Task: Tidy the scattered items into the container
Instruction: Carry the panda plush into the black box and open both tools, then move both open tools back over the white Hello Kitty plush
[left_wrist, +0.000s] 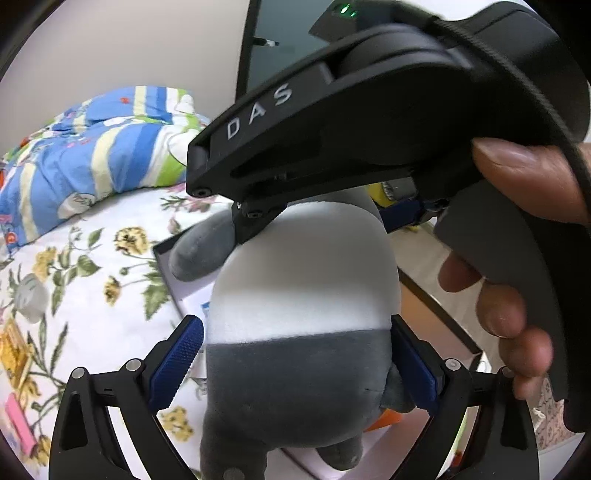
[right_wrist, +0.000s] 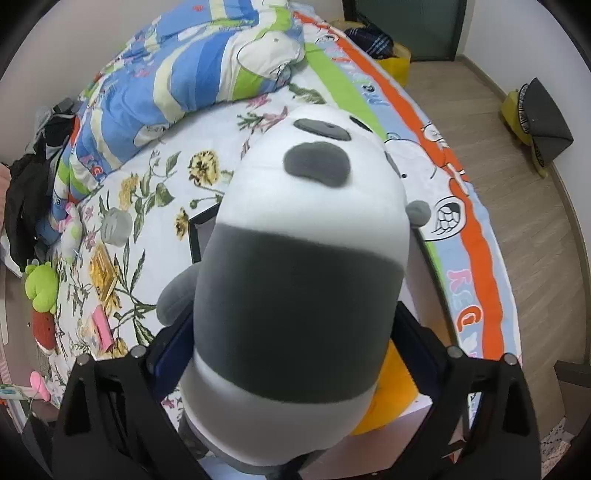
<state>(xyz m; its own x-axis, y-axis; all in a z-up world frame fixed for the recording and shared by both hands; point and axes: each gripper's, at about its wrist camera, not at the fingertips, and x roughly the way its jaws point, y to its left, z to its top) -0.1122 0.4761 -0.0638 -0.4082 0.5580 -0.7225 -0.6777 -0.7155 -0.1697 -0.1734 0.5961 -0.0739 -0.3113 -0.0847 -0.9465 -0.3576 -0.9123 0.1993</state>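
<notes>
A big grey-and-white plush panda (right_wrist: 295, 266) fills both views, hanging over an open box (left_wrist: 173, 273) on a flowered bed (left_wrist: 92, 295). The left hand-held gripper (left_wrist: 295, 369) has the panda's body between wide-spread blue pads (left_wrist: 177, 365), apparently released. The right hand-held gripper (right_wrist: 291, 354) likewise straddles the panda, jaws spread; whether they still press it I cannot tell. Both straddle it because it is bulky. A green frog toy (right_wrist: 40, 284), a pink packet (right_wrist: 101, 328) and a yellow box (right_wrist: 103, 273) lie scattered on the bed, well apart from the box.

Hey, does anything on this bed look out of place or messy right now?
Yes. Small items lie scattered on the floral sheet: a green frog plush, a yellow box and a pink item. The striped quilt is bunched up.
</notes>
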